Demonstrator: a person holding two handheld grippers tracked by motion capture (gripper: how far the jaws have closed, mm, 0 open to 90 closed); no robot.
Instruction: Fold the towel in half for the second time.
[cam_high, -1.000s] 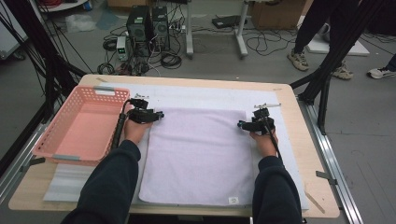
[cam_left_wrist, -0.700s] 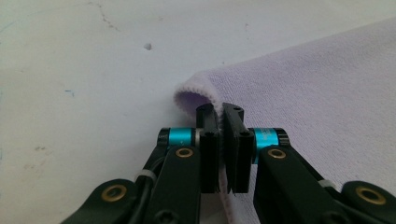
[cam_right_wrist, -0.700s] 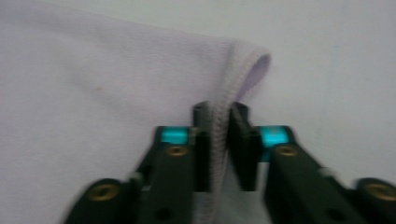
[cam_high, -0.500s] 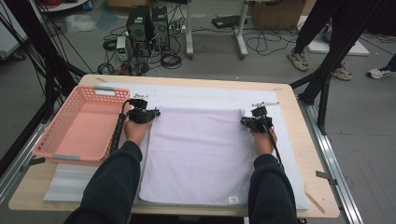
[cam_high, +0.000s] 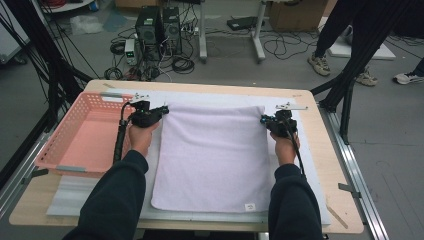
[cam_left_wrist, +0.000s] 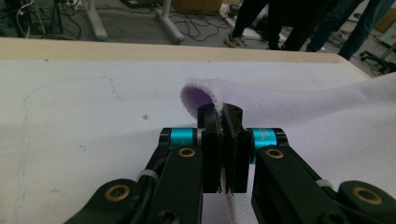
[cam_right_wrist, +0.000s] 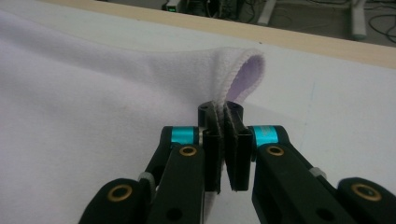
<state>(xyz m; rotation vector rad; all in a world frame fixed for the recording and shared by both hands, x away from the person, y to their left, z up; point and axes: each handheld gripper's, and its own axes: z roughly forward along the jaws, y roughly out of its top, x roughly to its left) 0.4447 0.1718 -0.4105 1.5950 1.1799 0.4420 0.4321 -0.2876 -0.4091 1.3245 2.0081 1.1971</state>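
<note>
A lilac towel (cam_high: 212, 152) lies spread flat on the white mat (cam_high: 315, 165) that covers the worktop (cam_high: 345, 200), its long sides running away from the person. The left gripper (cam_high: 161, 110) has its fingers (cam_left_wrist: 210, 154) clamped on the towel's far left corner, and the right gripper (cam_high: 264, 121) is pinched on the far right corner; each gripper view shows the hem curling up in a small loop beyond the fingers. The towel appears unfolded so far, so the work looks to be at its start: the corners are secured, and any fold and a likely move to the pink basket (cam_high: 82, 135) at the left remain. A small white label (cam_high: 249, 206) sits at the near right corner, its writing too small to read.
</note>
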